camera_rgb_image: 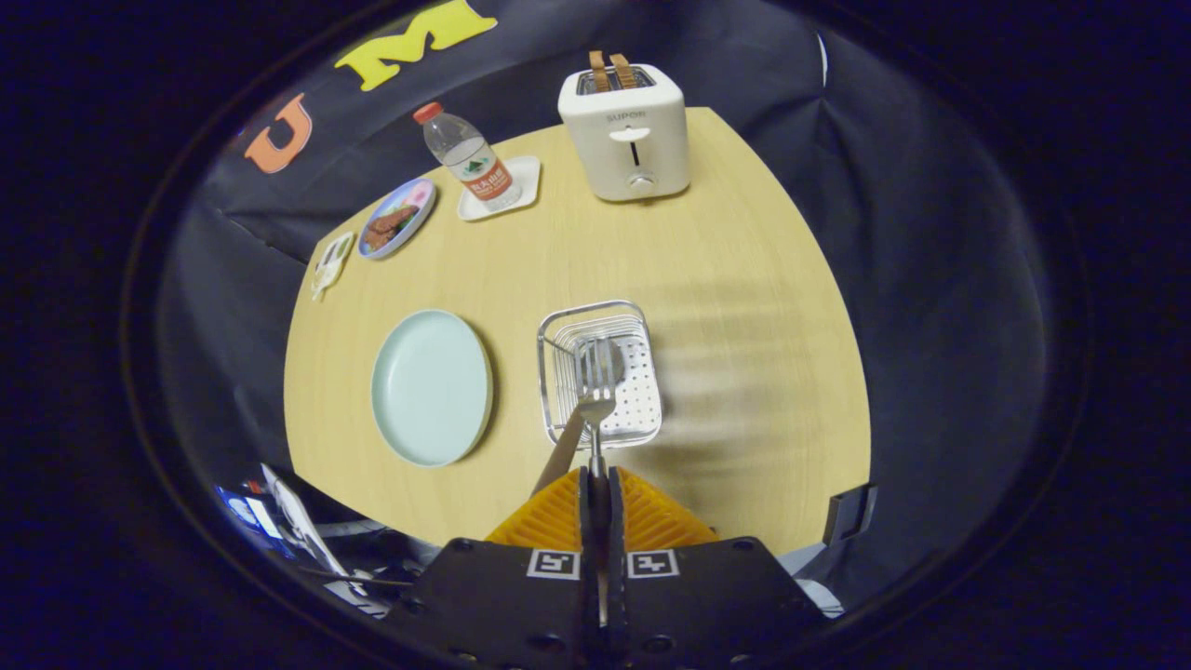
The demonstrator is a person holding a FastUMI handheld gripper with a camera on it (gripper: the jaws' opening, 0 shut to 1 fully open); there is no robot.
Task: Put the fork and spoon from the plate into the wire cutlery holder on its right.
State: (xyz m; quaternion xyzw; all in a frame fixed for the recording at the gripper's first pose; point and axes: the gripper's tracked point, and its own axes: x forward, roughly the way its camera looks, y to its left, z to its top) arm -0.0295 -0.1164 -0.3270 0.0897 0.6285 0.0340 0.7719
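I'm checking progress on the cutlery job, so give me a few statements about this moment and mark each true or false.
1. The tool is shut on the fork. True.
2. The fork's prongs are over the wire holder. True.
3. The light green plate has a spoon lying on it. False: the plate is bare; a second utensil with a tan handle leans in the holder.
4. The toaster has no bread in it. False: two slices stick up from its slots.
5. The water bottle stands on a small white tray. True.

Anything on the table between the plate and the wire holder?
No. In the gripper view, bare table separates the empty plate from the wire holder.
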